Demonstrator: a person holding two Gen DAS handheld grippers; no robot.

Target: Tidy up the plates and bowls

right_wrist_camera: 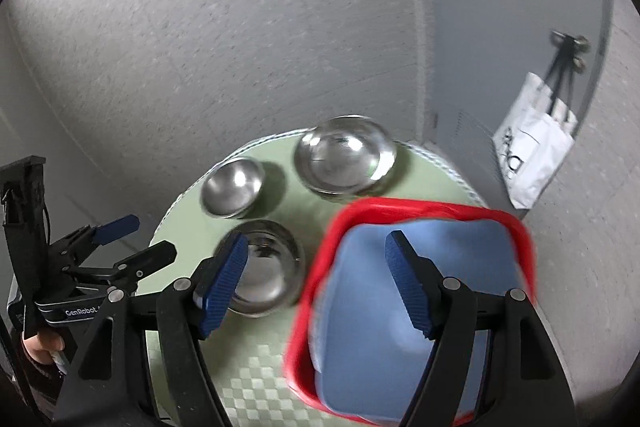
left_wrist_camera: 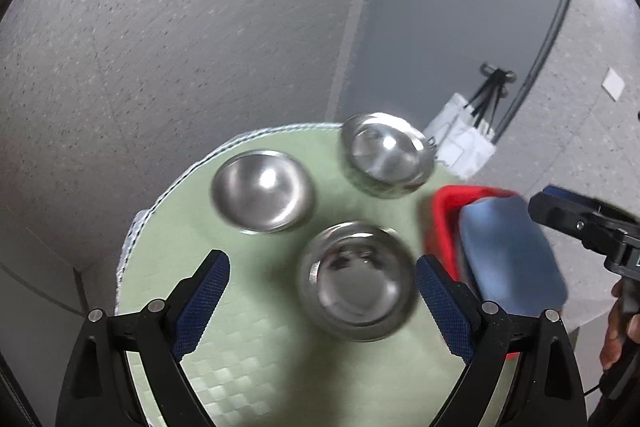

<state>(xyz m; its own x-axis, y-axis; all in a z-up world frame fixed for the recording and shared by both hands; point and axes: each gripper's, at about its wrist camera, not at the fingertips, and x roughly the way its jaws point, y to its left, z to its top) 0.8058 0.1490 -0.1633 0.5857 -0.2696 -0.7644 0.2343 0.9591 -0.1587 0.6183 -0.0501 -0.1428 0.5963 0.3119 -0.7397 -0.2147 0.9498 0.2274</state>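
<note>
Three steel bowls stand on a round green table [left_wrist_camera: 248, 347]: a near bowl [left_wrist_camera: 356, 281], a far-left bowl [left_wrist_camera: 262, 191] and a far-right stack of bowls [left_wrist_camera: 386, 155]. A blue plate [left_wrist_camera: 512, 255] lies in a red tray [left_wrist_camera: 444, 223] at the right. My left gripper [left_wrist_camera: 322, 301] is open above the table, its jaws on either side of the near bowl and apart from it. My right gripper [right_wrist_camera: 316, 285] is open above the red tray's [right_wrist_camera: 312, 267] left rim, near the blue plate [right_wrist_camera: 404, 307]. The near bowl [right_wrist_camera: 266, 267], the far-left bowl [right_wrist_camera: 232, 191] and the stack [right_wrist_camera: 344, 161] also show in the right wrist view.
A grey wall stands behind the table [right_wrist_camera: 256, 399]. A white tote bag [left_wrist_camera: 460, 143] hangs on a door hook at the right, also in the right wrist view [right_wrist_camera: 532, 155]. The right gripper's body [left_wrist_camera: 588, 227] shows at the right; the left gripper [right_wrist_camera: 120, 239] shows at the left.
</note>
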